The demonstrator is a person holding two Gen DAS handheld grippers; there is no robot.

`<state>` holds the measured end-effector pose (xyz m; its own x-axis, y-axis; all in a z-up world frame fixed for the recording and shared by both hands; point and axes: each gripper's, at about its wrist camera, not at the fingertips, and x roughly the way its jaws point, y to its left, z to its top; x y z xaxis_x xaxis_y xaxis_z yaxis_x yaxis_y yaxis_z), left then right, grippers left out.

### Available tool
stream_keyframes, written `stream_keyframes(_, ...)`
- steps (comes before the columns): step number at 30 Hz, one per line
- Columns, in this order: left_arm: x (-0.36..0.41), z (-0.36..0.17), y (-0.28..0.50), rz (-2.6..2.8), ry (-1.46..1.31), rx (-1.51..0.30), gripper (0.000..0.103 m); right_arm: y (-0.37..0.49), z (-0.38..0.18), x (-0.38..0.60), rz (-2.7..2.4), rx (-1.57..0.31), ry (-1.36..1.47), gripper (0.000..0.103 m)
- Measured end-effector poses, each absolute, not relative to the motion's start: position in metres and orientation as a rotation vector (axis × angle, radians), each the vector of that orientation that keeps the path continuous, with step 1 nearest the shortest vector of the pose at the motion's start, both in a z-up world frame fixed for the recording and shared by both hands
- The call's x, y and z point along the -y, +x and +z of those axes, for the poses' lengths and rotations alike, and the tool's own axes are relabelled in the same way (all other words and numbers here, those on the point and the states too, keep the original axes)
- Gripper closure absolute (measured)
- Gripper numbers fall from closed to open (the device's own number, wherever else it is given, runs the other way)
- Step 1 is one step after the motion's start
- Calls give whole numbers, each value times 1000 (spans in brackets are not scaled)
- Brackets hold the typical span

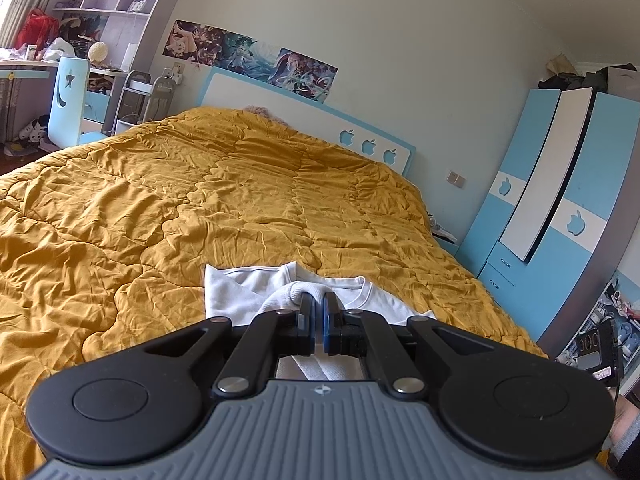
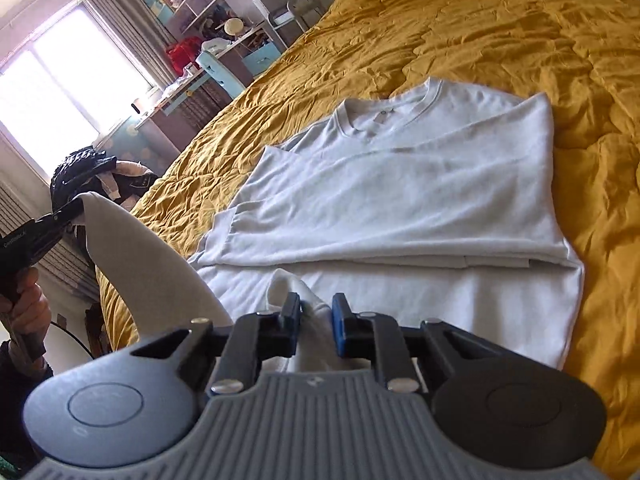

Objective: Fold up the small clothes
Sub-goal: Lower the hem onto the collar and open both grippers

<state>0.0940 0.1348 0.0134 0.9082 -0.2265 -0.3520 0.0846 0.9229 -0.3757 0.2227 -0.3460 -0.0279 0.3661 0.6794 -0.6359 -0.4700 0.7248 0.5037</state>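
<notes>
A white sweatshirt [image 2: 400, 200] lies on the mustard quilt [image 2: 500, 40], collar toward the far side, with a sleeve folded across its chest. My right gripper [image 2: 316, 308] is shut on a bunch of the sweatshirt's near hem. My left gripper [image 1: 319, 304] is shut on another bunch of the hem; in the right wrist view it shows at the far left [image 2: 72, 210], holding that corner lifted above the bed. The sweatshirt also shows in the left wrist view [image 1: 248, 292], just past the fingertips.
The quilt [image 1: 200, 200] covers the whole bed. A white and blue headboard [image 1: 320, 128] stands at the far end and a blue wardrobe [image 1: 552, 200] to the right. A cluttered desk and shelves [image 1: 80, 40] stand at the left with a blue chair [image 1: 68, 100].
</notes>
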Motion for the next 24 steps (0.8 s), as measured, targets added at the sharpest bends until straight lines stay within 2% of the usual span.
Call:
stream_keyframes(10,-152,11,145,-106,-397,-477,100,255,30,382,526,-673,390,92)
stream_keyframes(24,-195,-17,308,-148,-592,-669,100,381,36,375,292,-573,439,92)
